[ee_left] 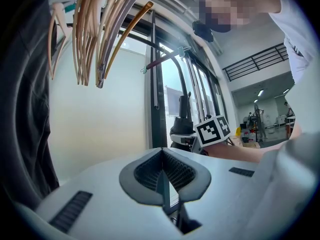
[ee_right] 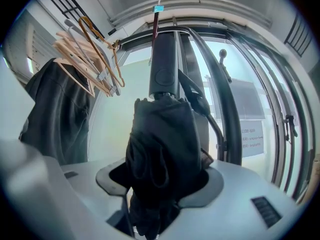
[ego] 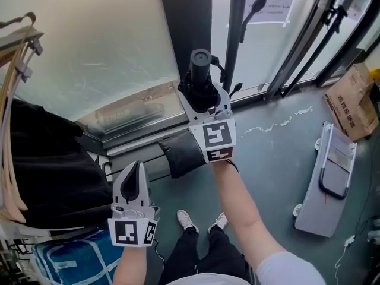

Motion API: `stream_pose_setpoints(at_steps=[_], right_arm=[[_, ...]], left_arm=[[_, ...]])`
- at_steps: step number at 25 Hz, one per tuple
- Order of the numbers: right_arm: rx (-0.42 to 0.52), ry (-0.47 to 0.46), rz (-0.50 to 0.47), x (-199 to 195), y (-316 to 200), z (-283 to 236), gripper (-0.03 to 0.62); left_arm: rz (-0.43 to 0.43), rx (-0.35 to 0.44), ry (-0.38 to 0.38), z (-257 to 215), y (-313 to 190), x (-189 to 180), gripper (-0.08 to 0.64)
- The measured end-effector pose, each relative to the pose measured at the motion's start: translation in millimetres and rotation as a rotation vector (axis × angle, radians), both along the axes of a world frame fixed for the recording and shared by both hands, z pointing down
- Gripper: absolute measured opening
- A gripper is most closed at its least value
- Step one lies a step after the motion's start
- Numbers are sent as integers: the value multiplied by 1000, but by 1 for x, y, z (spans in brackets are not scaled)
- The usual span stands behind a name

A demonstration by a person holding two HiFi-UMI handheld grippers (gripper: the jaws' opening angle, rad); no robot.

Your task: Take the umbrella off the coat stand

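The folded black umbrella [ee_right: 161, 149] is gripped upright in the right tool [ego: 202, 95], while the left tool [ego: 137, 170] is pressed closed, empty.

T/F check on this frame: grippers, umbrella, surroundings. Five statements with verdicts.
1. The right gripper is clamped on a black umbrella. True.
2. The left gripper has its jaws wide apart. False: they are together, with nothing between them.
3. The umbrella's canopy is spread open. False: it is bundled up, with the handle sticking out beyond the jaws.
4. Wooden hangers hang next to a dark garment. True.
5. A cardboard box sits on the floor at the right of the head view. True.
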State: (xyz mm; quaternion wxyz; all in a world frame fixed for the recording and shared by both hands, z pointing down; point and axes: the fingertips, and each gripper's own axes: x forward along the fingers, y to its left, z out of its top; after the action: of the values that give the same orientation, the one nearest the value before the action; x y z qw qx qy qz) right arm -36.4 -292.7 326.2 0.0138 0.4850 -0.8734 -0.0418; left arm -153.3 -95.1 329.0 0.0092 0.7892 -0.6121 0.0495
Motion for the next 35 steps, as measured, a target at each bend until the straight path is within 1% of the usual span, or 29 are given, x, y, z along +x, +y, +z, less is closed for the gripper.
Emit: stream_pose_setpoints(at_steps=[4, 7, 9, 13, 21, 28, 35], right_arm=[[-10, -19, -21, -5, -9, -4, 258], [-9, -13, -25, -7, -13, -6, 258], [2, -1, -45, -12, -14, -10, 258], [20, 1, -89, -23, -10, -21, 258], [34, 1, -124, -23, 3, -38, 259], [23, -18, -120, -5, 22, -41, 259], [0, -33, -82, 30, 50, -42, 259]], left_arm=[[-12, -2, -5, -2, 0, -4, 23], [-20, -1, -7, -3, 0, -6, 23], [-24, 0, -8, -4, -1, -8, 23], [-27, 4, -5, -7, -5, -7, 23], [-30, 22, 2, -18, -8, -4, 23], [7, 32, 0, -23, -5, 18, 23], [44, 57, -10, -37, 2, 39, 23]])
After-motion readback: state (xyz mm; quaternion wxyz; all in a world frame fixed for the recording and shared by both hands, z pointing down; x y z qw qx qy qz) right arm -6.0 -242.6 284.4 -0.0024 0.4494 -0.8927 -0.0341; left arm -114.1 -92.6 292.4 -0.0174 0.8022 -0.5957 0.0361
